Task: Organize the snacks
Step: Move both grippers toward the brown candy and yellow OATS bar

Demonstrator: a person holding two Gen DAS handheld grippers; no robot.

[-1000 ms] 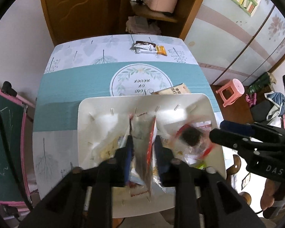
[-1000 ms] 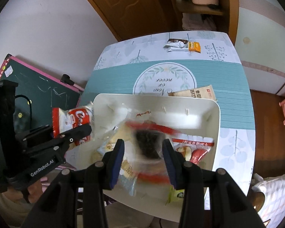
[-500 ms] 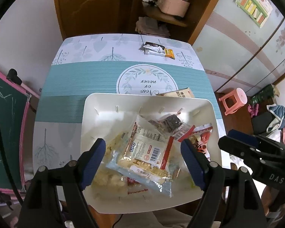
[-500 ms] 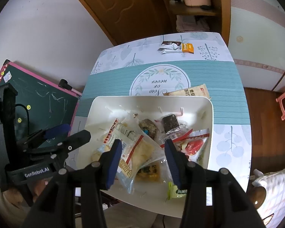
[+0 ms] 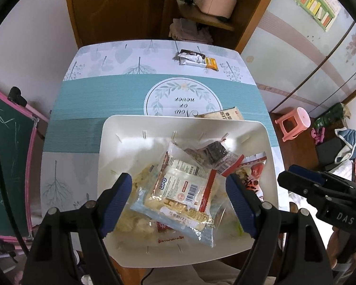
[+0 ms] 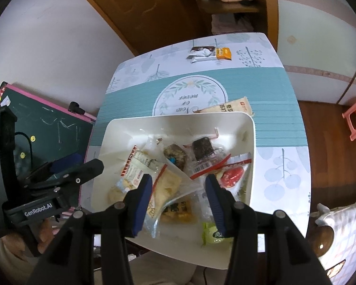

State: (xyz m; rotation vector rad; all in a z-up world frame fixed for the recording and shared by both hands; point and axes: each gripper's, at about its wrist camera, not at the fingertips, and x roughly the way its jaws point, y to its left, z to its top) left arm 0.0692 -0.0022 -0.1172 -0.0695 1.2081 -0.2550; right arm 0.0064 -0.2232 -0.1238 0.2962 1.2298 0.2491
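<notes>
Left tool (image 5: 179, 200) and right tool (image 6: 179, 196) both spread wide, gripping nothing, above the white tray (image 5: 135, 128) of snack packets (image 5: 182, 185) at the desk (image 5: 95, 99) near edge (two more packets (image 6: 211, 53) lie beyond).

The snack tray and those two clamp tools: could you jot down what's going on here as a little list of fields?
container: white tray on the table, near edge
contents: a pile of wrapped snacks, a clear biscuit pack on top
left gripper: open, empty, above the pile
right gripper: open, empty, above the pile
snacks outside tray: white and orange packet at the far end; beige packet against the tray's far rim
progress: two packets not yet in the tray
</notes>
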